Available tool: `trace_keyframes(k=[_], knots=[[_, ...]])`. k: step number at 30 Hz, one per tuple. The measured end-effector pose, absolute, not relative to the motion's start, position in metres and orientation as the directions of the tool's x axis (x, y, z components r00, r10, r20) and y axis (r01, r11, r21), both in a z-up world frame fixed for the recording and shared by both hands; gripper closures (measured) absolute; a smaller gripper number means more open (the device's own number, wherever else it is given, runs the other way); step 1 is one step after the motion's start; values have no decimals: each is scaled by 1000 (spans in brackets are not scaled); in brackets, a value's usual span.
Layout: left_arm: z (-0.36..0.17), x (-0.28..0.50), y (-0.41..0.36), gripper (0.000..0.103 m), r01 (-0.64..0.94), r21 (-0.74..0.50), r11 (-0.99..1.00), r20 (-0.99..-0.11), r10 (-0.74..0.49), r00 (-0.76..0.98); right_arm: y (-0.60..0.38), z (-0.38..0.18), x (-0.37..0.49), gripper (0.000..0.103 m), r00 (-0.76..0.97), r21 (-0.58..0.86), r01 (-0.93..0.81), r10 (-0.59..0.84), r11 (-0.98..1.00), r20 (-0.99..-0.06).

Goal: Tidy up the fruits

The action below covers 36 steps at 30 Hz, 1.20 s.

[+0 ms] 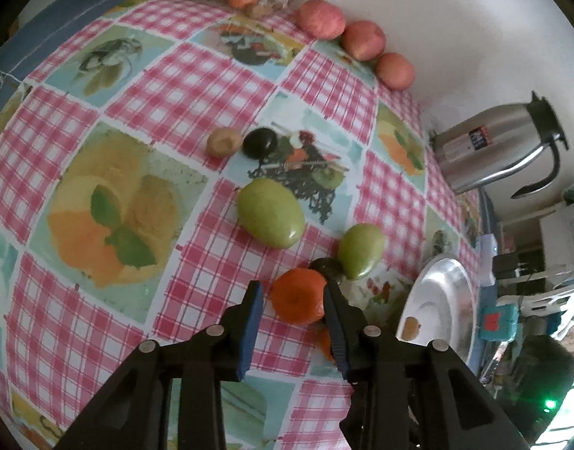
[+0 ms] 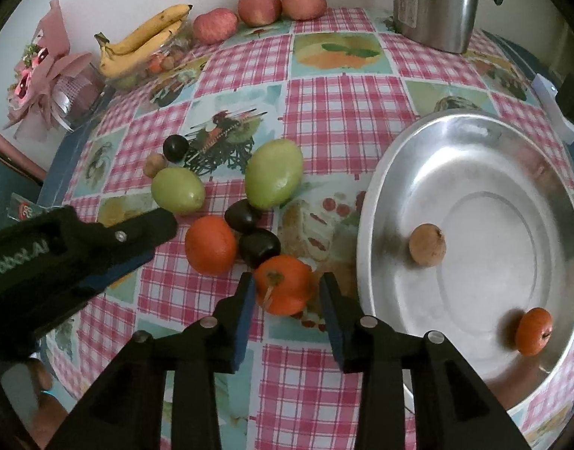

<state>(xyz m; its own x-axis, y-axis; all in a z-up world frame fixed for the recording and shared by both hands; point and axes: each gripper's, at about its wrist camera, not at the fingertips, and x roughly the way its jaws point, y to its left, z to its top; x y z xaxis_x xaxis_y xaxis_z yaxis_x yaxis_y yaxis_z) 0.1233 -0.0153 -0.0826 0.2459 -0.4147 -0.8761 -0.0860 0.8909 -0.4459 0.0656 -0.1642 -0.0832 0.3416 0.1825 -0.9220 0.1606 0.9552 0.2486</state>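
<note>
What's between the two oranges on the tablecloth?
A dark plum-like fruit, close against the nearer orange and set slightly behind the gap to the farther orange. The right wrist view shows it best.

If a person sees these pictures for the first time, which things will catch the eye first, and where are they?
Probably the big metal basin on the right, holding a brown fruit and a small orange. Next, the cluster of fruit mid-table on the checked cloth: each gripper straddles an orange there, the right gripper one orange, the left gripper another.
</note>
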Motion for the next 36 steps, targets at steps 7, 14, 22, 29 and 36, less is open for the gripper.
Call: trace_keyframes(k=[7,14,22,29,36], knots=[[-97,124,-27,53,-77,-477,875,-866,-454,210,-159,-89,68,64,316,235,143,181,961,-931],[-108,126,-31,55,-79,-475,876,-869,-453,199,-159,-92,69,64,312,239,146,185,960,-932],[-107,125,-26,62,-97,-507,856,-853,-482,203,-161,-91,68,64,317,258,150,200,955,-927],[-101,126,-19,62,-115,-509,853,-850,-478,222,-161,-89,66,65,319,271,152,212,951,-924],[-92,127,-10,62,-131,-491,861,-856,-449,255,-157,-72,65,65,345,270,143,208,952,-915]])
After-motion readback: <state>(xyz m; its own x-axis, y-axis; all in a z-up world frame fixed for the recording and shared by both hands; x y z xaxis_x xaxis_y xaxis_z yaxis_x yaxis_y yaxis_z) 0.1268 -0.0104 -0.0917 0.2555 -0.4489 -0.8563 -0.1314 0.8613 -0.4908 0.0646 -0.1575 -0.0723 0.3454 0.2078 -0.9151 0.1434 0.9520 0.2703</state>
